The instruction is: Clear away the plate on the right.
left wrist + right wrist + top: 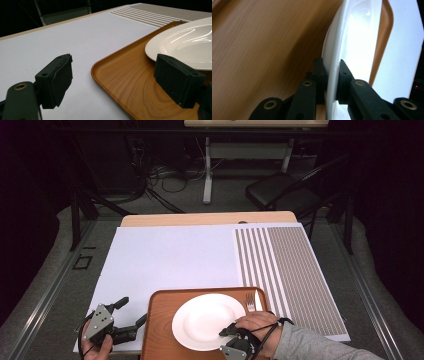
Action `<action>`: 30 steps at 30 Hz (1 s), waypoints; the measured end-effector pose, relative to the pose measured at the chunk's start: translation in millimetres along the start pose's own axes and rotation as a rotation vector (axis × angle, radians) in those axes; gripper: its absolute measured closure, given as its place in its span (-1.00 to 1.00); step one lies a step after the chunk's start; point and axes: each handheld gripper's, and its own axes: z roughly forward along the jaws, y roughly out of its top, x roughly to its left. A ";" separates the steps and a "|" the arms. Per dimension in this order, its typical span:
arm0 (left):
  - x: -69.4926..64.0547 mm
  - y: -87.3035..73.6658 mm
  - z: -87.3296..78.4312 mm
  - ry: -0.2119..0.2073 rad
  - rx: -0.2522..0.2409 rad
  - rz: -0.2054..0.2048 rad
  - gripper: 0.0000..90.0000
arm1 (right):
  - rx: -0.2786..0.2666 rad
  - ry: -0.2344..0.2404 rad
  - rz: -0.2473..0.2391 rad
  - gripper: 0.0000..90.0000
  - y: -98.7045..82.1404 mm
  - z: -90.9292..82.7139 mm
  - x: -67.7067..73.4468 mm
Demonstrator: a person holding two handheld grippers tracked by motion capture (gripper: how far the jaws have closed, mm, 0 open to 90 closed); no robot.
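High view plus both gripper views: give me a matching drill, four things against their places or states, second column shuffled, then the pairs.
Things:
1. round white plate
2. brown wooden tray
3. left claw
4. silver fork

States:
A. open, nothing between its jaws
B. lies on the tray right of the plate, next to a knife
C. rim clamped in the right claw
D. sits on the white sheet, carrying the plate

Pairs: 1-C, 2-D, 3-A, 4-B

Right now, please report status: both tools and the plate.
Right tool shut on white plate rim, over wooden tray. Left tool open, holding nothing. Fork and knife beside plate.
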 end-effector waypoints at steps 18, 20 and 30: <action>0.0 -0.1 0.5 -0.001 0.004 0.002 -0.65 | -0.033 0.076 0.041 0.77 0.8 2.2 0.3; 0.1 -0.1 0.4 0.000 0.004 0.001 -0.65 | -0.032 0.085 0.040 0.75 1.0 2.8 2.1; -0.8 -0.1 0.7 -0.003 0.004 0.004 -0.65 | -0.044 0.114 0.035 0.66 -1.3 3.8 10.2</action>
